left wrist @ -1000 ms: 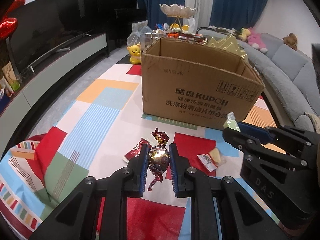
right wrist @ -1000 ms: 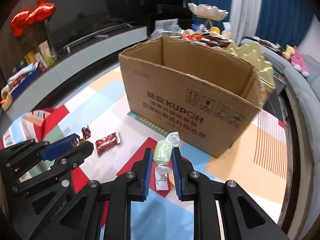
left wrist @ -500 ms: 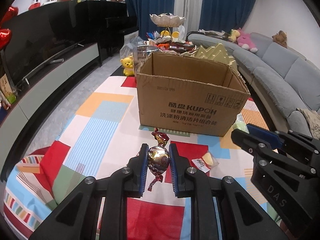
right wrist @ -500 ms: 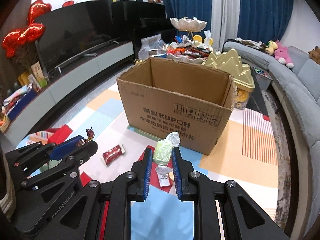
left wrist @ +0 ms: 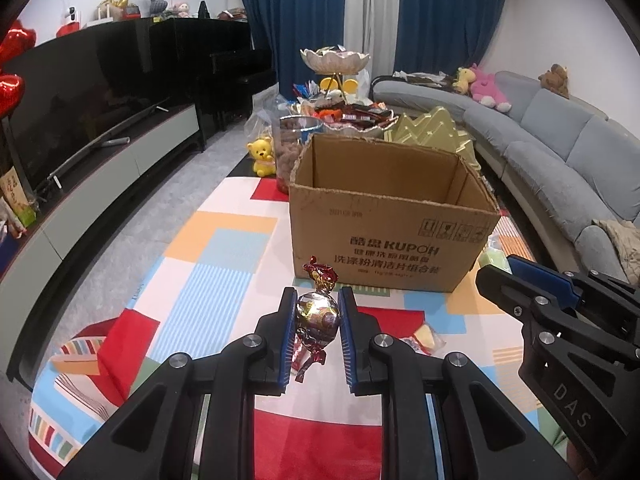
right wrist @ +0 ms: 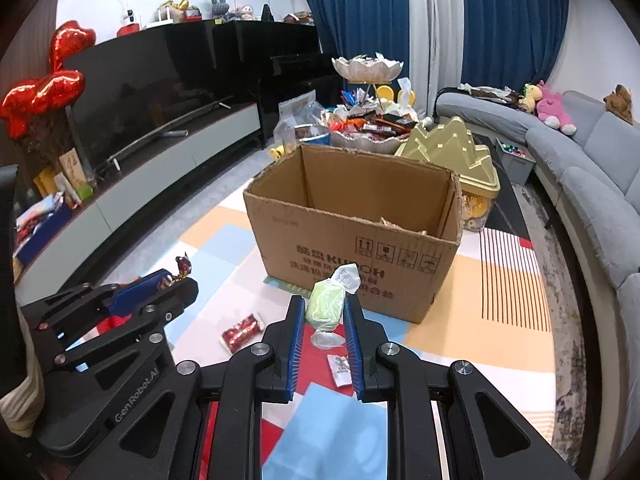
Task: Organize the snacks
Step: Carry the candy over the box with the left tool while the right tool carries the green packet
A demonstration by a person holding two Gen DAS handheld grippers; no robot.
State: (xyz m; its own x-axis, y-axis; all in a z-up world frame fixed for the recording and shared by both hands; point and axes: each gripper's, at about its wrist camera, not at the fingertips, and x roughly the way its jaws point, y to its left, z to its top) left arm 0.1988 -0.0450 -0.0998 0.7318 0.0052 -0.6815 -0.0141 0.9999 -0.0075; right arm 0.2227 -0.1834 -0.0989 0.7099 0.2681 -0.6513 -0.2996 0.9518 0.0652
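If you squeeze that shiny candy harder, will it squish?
Probably not much: the foil candy looks round and firm between the left gripper pads. Its twisted ends look thin and likely crumple. The smooth foil may slip, and the ball shape would likely roll if dropped.

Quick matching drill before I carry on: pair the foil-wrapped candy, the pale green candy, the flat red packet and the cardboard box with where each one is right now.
Things:
1. foil-wrapped candy
2. pale green candy
3. flat red packet
4. cardboard box

Places:
A. lying loose on the colourful mat
B. clamped in the right gripper
C. standing open on the mat, ahead of both grippers
D. clamped in the left gripper

Pairs: 1-D, 2-B, 3-A, 4-C
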